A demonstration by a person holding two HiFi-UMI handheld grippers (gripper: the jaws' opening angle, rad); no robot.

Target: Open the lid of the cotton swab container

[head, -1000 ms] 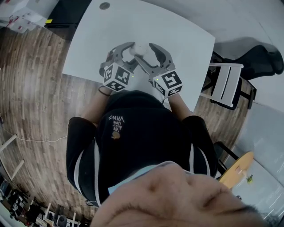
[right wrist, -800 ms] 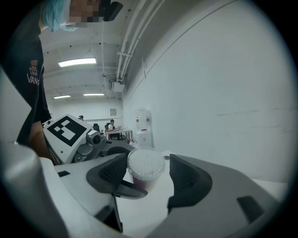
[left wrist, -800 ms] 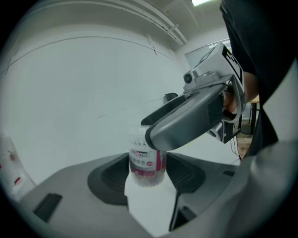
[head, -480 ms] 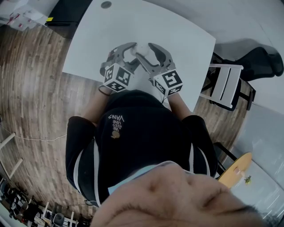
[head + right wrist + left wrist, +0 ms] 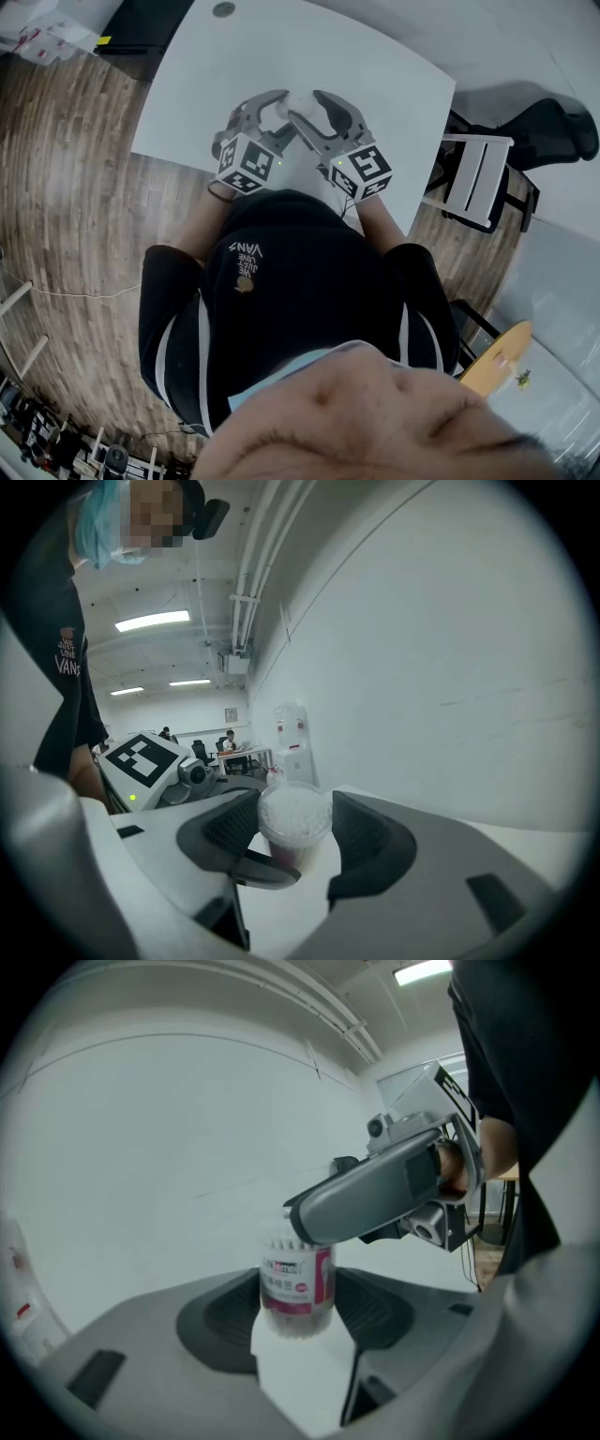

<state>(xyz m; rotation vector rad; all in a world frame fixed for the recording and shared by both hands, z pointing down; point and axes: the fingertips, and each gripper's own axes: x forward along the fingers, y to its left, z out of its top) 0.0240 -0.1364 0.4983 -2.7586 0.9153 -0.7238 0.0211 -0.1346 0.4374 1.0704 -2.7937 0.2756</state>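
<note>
Both left gripper (image 5: 298, 1314) and right gripper (image 5: 295, 829), jaws just closing, clamp the swab container (image 5: 298, 1281)

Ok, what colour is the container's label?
Magenta-pink with a white band: the label on the cotton swab container, best in the left gripper view.

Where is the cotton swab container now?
Head view: the cotton swab container stands centrally on the white table, body held in the left gripper's fingers, top between the right gripper's, which were just closing.

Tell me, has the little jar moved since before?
No. The jar stands in the same spot on the white table, just as far from the dark dot near its far edge.
</note>
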